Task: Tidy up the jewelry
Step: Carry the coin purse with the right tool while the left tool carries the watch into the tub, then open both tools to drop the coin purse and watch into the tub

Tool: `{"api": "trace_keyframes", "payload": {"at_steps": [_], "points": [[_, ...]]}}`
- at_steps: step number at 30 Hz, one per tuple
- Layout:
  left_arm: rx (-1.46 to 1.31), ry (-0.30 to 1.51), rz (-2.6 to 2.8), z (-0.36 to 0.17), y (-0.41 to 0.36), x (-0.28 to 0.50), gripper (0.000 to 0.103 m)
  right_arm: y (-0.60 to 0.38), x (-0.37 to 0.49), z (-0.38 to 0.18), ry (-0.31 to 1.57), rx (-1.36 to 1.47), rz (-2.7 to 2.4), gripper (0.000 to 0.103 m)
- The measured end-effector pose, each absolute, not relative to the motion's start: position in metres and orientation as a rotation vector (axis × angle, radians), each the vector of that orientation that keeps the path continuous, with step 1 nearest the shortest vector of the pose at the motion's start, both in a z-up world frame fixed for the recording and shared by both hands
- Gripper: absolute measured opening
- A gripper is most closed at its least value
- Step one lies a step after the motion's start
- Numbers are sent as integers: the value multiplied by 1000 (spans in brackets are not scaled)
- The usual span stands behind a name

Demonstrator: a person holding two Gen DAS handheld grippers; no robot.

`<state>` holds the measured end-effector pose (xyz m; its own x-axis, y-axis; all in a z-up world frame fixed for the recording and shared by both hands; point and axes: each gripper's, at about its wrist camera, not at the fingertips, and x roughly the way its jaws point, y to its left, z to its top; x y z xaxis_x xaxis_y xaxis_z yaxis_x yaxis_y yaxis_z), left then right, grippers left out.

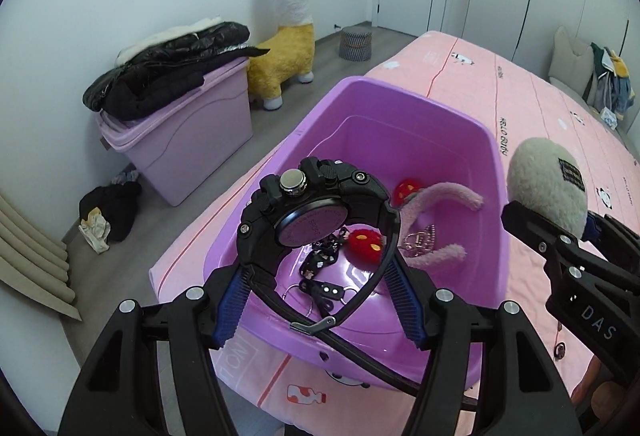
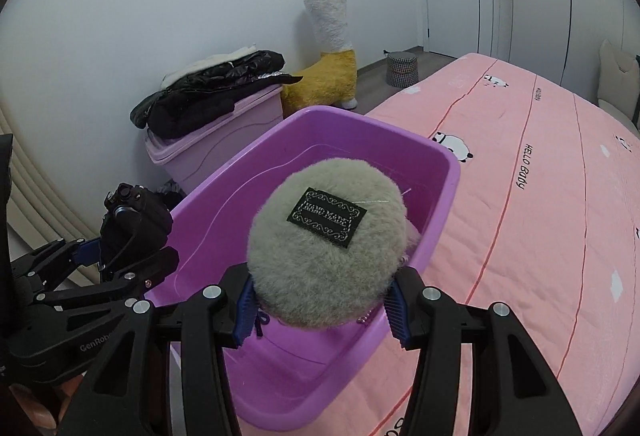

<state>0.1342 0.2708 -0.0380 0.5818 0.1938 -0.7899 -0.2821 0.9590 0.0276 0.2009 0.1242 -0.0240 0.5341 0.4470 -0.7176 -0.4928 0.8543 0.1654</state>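
My left gripper (image 1: 320, 300) is shut on the strap of a black sports watch (image 1: 312, 212) and holds it above the purple plastic tub (image 1: 400, 104) on the pink bed. In the tub lie red pom-pom pieces (image 1: 366, 242), a pink fuzzy headband (image 1: 444, 196), a dark chain (image 1: 320, 260) and a silver trinket (image 1: 422, 238). My right gripper (image 2: 322, 306) is shut on a grey fluffy pouf with a black label (image 2: 320, 256) over the tub (image 2: 444, 172). The right gripper and pouf (image 1: 548, 188) show at right in the left wrist view; the watch (image 2: 134, 224) shows at left in the right wrist view.
The pink bedspread (image 2: 540, 236) stretches right. On the floor stand a lilac storage bin (image 1: 188, 140) with a black jacket (image 1: 168, 68) on top, a yellow alpaca toy (image 1: 288, 48), a checked stool (image 1: 356, 42) and clothes (image 1: 108, 216).
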Motion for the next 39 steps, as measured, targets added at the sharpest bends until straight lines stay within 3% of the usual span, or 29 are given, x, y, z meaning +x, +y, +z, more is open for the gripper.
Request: {"api": "trace_keyframes", "payload": {"at_steps": [11,17,20,23,39], "points": [[-141,1008,293,-71,288,168,62,167,250,-65,973,-121,539,51],[-183,1049,305,-81,300,176,64,165,263,-74,1018,-118,497,67],[-175,1038,329,-80,298,174,81,157,265,-75,1021,-98,479,69],[-149,996,337,-74,294,170,89,150,264,-77,1023,-82,469,69],[-131,970,343,-60,288,160,89,136,252,-65,1000,-61,464,69]]}}
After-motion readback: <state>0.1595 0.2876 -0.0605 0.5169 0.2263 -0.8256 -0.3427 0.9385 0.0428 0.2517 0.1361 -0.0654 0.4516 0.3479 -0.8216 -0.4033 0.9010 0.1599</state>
